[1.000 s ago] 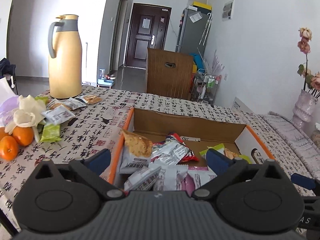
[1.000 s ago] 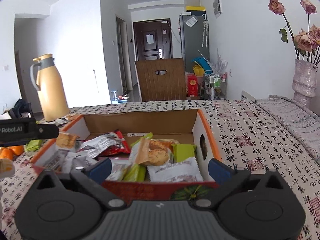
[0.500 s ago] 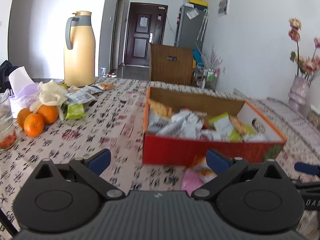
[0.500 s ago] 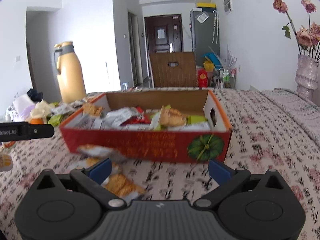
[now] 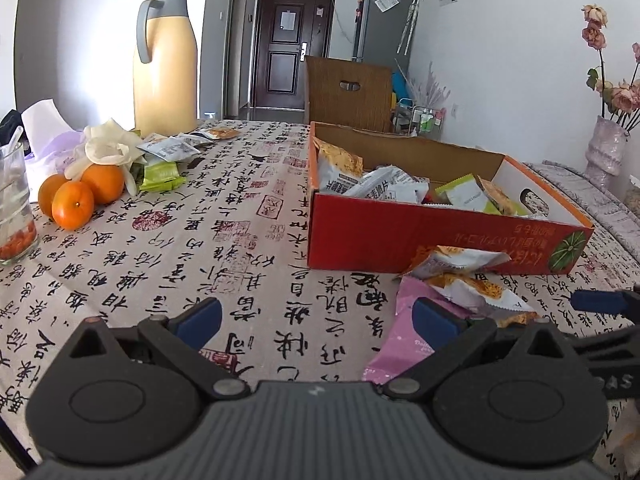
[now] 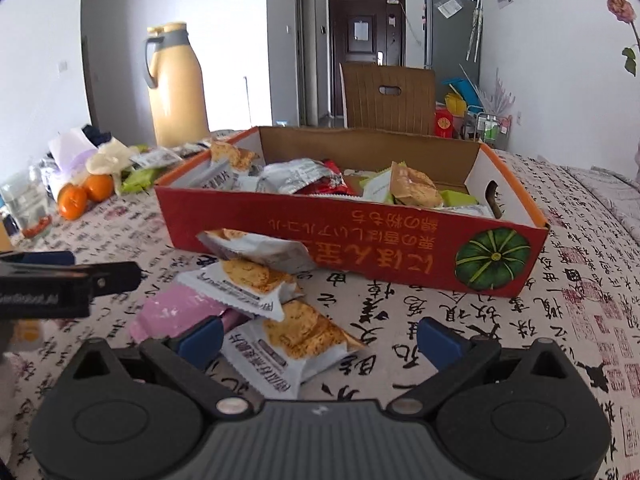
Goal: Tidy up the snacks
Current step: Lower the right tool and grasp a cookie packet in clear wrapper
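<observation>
Both tongs [image 5: 316, 316] [image 6: 320, 338] gape empty before the red box [image 6: 360, 248], loose snack packets [image 6: 256, 280] lying between.

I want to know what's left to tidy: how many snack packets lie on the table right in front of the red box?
4, though more may be hidden underneath: a white packet against the red box, a second before it, a third nearest the right gripper, and a pink one beneath.
</observation>
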`<action>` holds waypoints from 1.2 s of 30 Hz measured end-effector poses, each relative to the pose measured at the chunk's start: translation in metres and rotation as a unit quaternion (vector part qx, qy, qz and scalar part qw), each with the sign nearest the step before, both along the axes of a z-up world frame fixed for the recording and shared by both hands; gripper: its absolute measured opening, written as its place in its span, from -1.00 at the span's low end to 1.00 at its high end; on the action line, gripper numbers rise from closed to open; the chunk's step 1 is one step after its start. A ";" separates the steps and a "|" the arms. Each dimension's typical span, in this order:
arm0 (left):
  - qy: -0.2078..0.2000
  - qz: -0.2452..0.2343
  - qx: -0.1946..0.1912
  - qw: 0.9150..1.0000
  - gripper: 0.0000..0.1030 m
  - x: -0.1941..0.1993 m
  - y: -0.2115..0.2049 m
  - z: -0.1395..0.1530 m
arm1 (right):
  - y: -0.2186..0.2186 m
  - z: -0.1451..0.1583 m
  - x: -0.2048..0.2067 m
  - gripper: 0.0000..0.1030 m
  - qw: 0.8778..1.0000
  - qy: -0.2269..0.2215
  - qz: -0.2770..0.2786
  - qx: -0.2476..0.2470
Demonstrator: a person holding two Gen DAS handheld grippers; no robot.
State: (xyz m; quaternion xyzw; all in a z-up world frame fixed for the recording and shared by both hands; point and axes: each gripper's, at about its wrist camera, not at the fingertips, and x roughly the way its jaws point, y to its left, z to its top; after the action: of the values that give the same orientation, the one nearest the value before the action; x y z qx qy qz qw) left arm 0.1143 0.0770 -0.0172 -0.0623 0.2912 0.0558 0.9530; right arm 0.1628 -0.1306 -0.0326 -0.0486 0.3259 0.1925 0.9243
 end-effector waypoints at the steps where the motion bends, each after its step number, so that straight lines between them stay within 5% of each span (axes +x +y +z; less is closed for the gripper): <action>1: 0.001 -0.001 -0.002 1.000 1.00 0.000 0.000 -0.001 | 0.002 -0.001 0.004 1.00 1.000 0.003 -0.004 -0.004; 16: 0.000 -0.006 -0.031 1.000 1.00 0.000 0.005 -0.005 | 0.013 -0.021 0.025 0.90 0.999 0.029 -0.022 -0.022; 24: 0.003 -0.003 -0.034 0.999 1.00 0.000 0.006 -0.005 | 0.013 -0.017 0.017 0.36 1.000 0.020 0.003 -0.013; 33: 0.007 0.005 -0.028 1.000 1.00 0.001 0.006 -0.007 | 0.011 -0.012 0.008 -0.54 0.999 0.019 0.031 0.004; 36: 0.007 0.012 -0.024 1.000 1.00 0.002 0.006 -0.007 | 0.006 -0.011 0.006 -0.62 0.999 0.019 0.031 0.015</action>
State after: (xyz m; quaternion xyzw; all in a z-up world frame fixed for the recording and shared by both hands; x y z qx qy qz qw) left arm 0.1161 0.0828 -0.0242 -0.0883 0.2988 0.0603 0.9483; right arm 0.1693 -0.1241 -0.0433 -0.0411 0.3391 0.2269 0.9121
